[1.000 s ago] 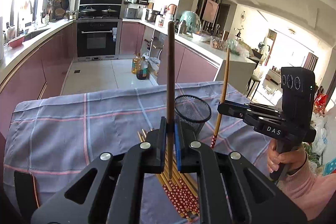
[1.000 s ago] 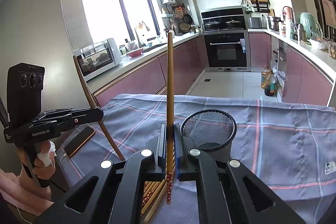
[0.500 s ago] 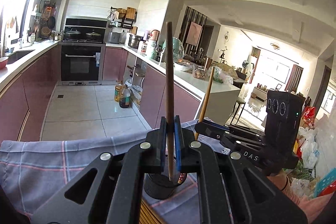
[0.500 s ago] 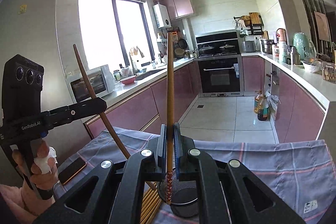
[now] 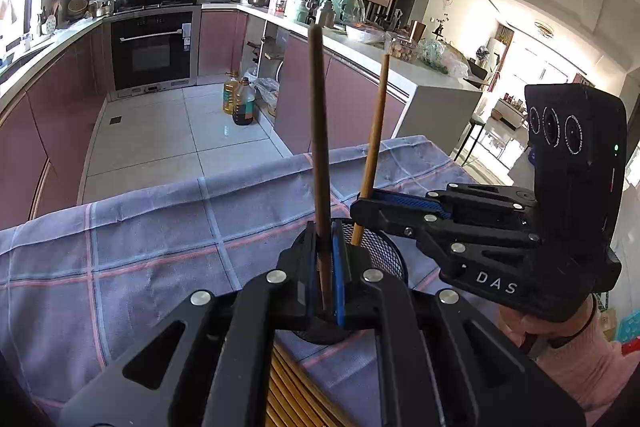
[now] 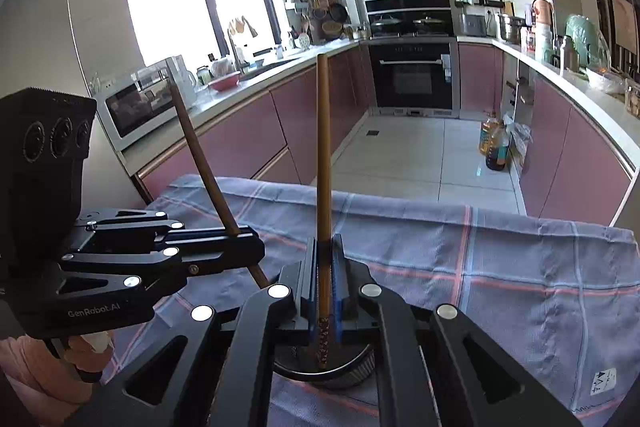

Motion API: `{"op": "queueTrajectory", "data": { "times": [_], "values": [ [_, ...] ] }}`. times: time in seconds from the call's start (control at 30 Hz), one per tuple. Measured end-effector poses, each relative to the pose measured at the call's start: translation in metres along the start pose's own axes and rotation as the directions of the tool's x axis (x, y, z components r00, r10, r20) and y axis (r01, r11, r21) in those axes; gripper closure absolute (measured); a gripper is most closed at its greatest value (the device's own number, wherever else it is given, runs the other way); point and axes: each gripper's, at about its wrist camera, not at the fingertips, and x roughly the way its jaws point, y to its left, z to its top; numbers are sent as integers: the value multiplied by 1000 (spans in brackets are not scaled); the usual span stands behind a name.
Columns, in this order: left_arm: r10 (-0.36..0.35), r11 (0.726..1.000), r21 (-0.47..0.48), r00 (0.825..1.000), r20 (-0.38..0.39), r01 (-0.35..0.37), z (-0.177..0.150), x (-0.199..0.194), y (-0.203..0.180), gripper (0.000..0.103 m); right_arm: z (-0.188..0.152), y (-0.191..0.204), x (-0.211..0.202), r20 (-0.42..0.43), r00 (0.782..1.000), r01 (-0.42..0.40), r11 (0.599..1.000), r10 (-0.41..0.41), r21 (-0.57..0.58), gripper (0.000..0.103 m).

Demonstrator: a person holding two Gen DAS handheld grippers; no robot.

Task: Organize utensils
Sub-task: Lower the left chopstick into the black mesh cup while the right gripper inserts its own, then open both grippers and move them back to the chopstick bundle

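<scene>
Both fisheye cams sit right behind their own fingers, angled down, super close over the mesh cup [image 5: 380,251] on the cloth-covered counter [image 5: 160,239]. They share the oven [image 5: 152,51] near 12 o'clock, and each catches the other gripper: left cam at 3, right cam at 9.

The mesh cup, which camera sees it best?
The left wrist view: the mesh cup shows its rim and netted wall beside that camera's own jaws. The right wrist view catches only a low sliver of it, mostly hidden behind its jaws.
</scene>
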Motion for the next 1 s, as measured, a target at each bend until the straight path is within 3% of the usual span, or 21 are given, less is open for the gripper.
{"op": "queueTrajectory", "data": {
  "times": [0.23,0.37,0.5,0.73,0.9,1.0],
  "values": [
    [13,1000,3,1000,-17,-13,9,19,19,94,3,-2,10,-18,1000,19,999,-19,28,96],
    [41,999,3,999,-3,-41,10,15,18,75,3,-5,9,-1,1000,31,998,-31,55,91],
    [76,997,17,995,65,-77,4,-3,20,72,-2,-3,-7,43,998,35,998,-38,56,77],
    [135,989,49,981,140,-143,-26,-47,22,62,-19,22,-50,122,992,-38,999,39,-10,68],
    [175,983,44,980,94,-179,-63,-54,35,57,-46,48,-54,65,993,-99,993,103,-67,63],
    [183,983,27,983,21,-183,-88,-44,47,57,-69,60,-35,-21,996,-86,991,84,-99,63]
  ]
}}
